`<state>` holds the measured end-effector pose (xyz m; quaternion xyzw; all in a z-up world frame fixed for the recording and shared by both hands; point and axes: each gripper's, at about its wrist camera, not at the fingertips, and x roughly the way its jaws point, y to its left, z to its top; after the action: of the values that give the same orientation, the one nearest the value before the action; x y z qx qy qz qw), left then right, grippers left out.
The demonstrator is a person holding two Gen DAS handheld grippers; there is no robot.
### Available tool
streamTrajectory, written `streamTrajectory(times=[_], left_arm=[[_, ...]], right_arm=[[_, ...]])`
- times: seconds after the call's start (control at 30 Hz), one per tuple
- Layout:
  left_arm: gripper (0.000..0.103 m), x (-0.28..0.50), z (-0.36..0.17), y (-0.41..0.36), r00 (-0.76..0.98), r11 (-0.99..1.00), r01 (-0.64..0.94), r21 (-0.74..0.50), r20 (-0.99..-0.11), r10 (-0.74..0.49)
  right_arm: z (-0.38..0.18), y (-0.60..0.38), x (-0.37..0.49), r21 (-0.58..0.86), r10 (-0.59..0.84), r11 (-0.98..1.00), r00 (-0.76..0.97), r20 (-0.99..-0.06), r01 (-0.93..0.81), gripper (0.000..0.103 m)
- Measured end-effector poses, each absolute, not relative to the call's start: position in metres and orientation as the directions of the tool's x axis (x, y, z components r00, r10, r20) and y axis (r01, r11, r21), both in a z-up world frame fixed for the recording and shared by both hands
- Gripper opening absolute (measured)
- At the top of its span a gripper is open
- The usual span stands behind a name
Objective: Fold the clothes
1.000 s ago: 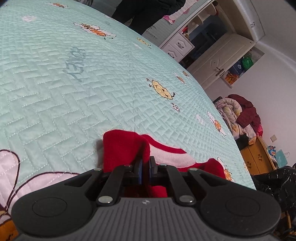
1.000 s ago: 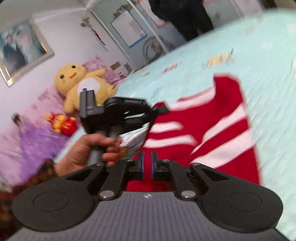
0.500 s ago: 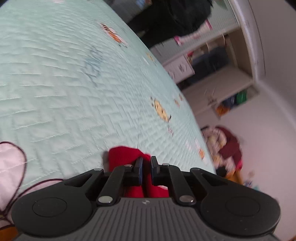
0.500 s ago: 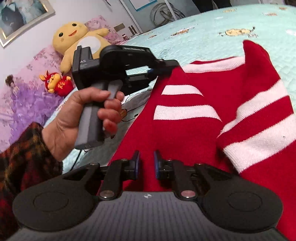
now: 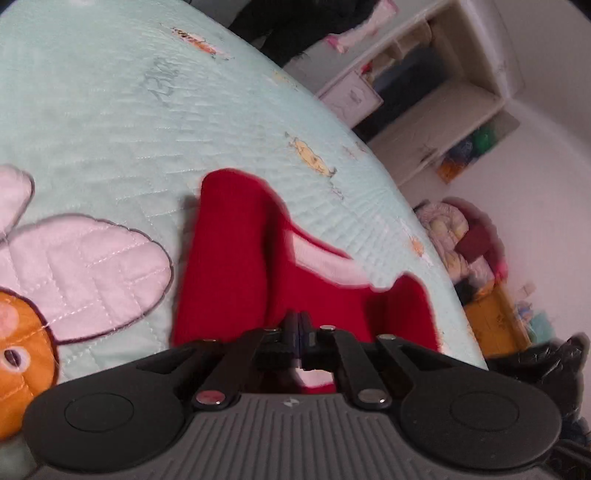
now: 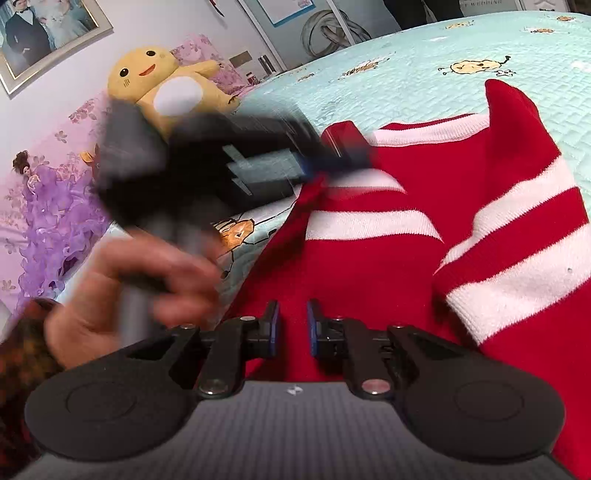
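Note:
A red sweater with white stripes [image 6: 369,266] lies rumpled on the pale green quilted bedspread [image 6: 406,55]. My right gripper [image 6: 292,325] hovers low over its near part, jaws a little apart, red knit showing in the gap but not pressed by the pads. A hand [image 6: 122,295] holds my left gripper [image 6: 351,155], blurred, shut on a raised fold at the sweater's left edge. In the left wrist view the left gripper [image 5: 295,325] has its jaws together against the sweater [image 5: 229,258], which spreads ahead on the bedspread [image 5: 92,110].
A yellow plush toy [image 6: 159,85] and a purple-dressed doll [image 6: 40,206] sit by the headboard. White cabinets [image 5: 424,110] and a pile of clothes [image 5: 465,236] stand beyond the bed's far edge. A person in dark clothes [image 5: 288,29] stands at the foot.
The right gripper's jaws went from shut to a little apart. The left gripper shifted with the sweater's edge, and more of the sweater now fills its view.

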<state>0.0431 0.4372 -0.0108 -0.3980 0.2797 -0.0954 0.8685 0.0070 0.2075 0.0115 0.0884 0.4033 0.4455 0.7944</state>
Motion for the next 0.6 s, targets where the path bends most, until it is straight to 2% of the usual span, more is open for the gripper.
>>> streamTrajectory(times=[0.13, 0.2, 0.3, 0.4, 0.47, 0.53, 0.6], left_arm=[[0.005, 0.04, -0.005, 0.436, 0.825, 0.674, -0.098, -0.732, -0.438, -0.356], [0.007, 0.033, 0.005, 0.433, 0.844, 0.667, -0.101, -0.738, -0.419, -0.335], [0.007, 0.021, 0.021, 0.425, 0.861, 0.666, -0.07, -0.742, -0.382, -0.335], [0.007, 0.018, 0.028, 0.403, 0.838, 0.671, -0.029, -0.74, -0.384, -0.388], [0.019, 0.017, 0.029, 0.387, 0.814, 0.671, -0.027, -0.741, -0.406, -0.416], [0.029, 0.009, 0.027, 0.376, 0.807, 0.644, -0.018, -0.764, -0.392, -0.442], [0.031, -0.001, 0.024, 0.365, 0.8, 0.61, 0.0, -0.792, -0.366, -0.475]], right_arm=[[0.013, 0.21, 0.007, 0.485, 0.773, 0.592, 0.282, -0.568, -0.643, 0.015], [0.015, 0.208, 0.007, 0.485, 0.776, 0.589, 0.284, -0.563, -0.647, 0.015], [0.025, 0.188, 0.003, 0.541, 0.824, 0.545, 0.29, -0.487, -0.64, 0.02], [0.037, 0.138, 0.002, 0.637, 0.888, 0.46, 0.341, -0.309, -0.619, 0.025], [0.039, 0.101, 0.005, 0.654, 0.859, 0.489, 0.45, -0.245, -0.577, 0.031], [0.034, 0.066, 0.017, 0.665, 0.787, 0.562, 0.565, -0.248, -0.491, 0.031], [0.021, 0.047, 0.033, 0.679, 0.738, 0.61, 0.605, -0.3, -0.408, 0.034]])
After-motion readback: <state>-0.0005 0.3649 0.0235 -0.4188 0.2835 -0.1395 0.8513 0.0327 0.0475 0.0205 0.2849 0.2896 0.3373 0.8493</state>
